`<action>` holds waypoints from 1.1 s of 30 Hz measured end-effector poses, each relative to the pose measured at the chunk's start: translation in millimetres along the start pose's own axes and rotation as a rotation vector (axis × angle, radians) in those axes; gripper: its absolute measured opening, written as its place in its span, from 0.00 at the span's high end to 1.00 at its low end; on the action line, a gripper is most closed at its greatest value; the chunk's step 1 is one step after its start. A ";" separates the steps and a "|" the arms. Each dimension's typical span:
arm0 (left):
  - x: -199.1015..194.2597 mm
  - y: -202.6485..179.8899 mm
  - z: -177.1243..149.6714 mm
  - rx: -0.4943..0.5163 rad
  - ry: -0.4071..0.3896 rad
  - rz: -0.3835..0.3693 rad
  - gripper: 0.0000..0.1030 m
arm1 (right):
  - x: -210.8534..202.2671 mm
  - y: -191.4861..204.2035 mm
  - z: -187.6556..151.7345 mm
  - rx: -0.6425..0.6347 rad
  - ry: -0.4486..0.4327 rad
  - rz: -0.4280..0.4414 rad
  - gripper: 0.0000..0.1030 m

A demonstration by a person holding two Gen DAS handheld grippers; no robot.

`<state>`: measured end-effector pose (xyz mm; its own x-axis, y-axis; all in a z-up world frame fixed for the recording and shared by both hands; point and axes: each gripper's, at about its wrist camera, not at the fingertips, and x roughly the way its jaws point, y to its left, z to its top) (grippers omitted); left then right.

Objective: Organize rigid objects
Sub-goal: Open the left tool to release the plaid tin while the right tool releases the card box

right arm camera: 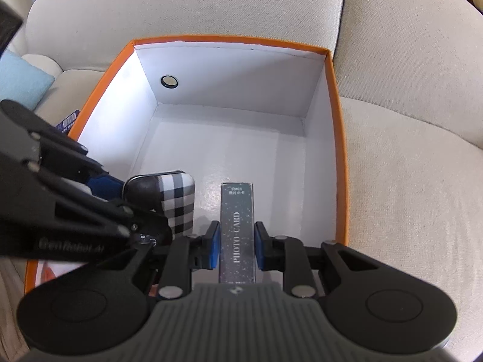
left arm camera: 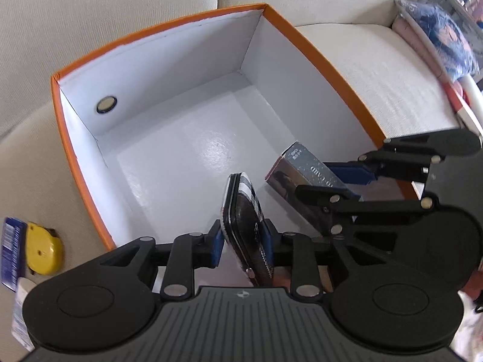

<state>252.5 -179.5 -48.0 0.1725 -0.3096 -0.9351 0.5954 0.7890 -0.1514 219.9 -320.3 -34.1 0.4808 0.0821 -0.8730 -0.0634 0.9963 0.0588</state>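
An orange box with a white inside (left arm camera: 75, 163) (right arm camera: 339, 138) sits on a beige sofa. My left gripper (left arm camera: 243, 241) is shut on a black-and-white checked tin case (left arm camera: 244, 208), held on edge over the box's near part; the case also shows in the right wrist view (right arm camera: 178, 199). My right gripper (right arm camera: 236, 246) is shut on a silver "PHOTO CARD" box (right arm camera: 237, 223), held over the box floor. That box (left arm camera: 305, 166) and the right gripper (left arm camera: 347, 181) also show in the left wrist view.
A yellow tape measure (left arm camera: 43, 244) and a blue packet (left arm camera: 12, 250) lie on the sofa left of the box. Blue fabric and pink items (left arm camera: 446, 39) lie at the far right. A light blue cushion (right arm camera: 21, 81) lies left. The box wall has a round eyelet (right arm camera: 169, 81).
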 end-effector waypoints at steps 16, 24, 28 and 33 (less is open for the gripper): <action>-58.9 6.5 -17.3 -0.046 -0.231 0.067 0.39 | -1.7 10.3 -2.3 -0.025 0.012 -0.027 0.77; -98.8 41.8 -22.6 -0.259 -0.344 0.127 0.39 | 9.8 25.7 5.9 -0.034 0.011 -0.073 0.77; -90.4 67.6 -28.2 -0.361 -0.289 0.066 0.39 | 18.9 27.7 5.2 -0.017 0.025 -0.088 0.77; -71.8 72.9 -32.5 -0.399 -0.222 0.002 0.40 | 28.1 28.6 3.8 -0.009 0.038 -0.088 0.77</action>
<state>258.1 -82.5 -2.3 0.3631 -0.3800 -0.8507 0.2539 0.9189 -0.3021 234.9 -289.4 -55.0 0.4516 -0.0071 -0.8922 -0.0305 0.9993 -0.0234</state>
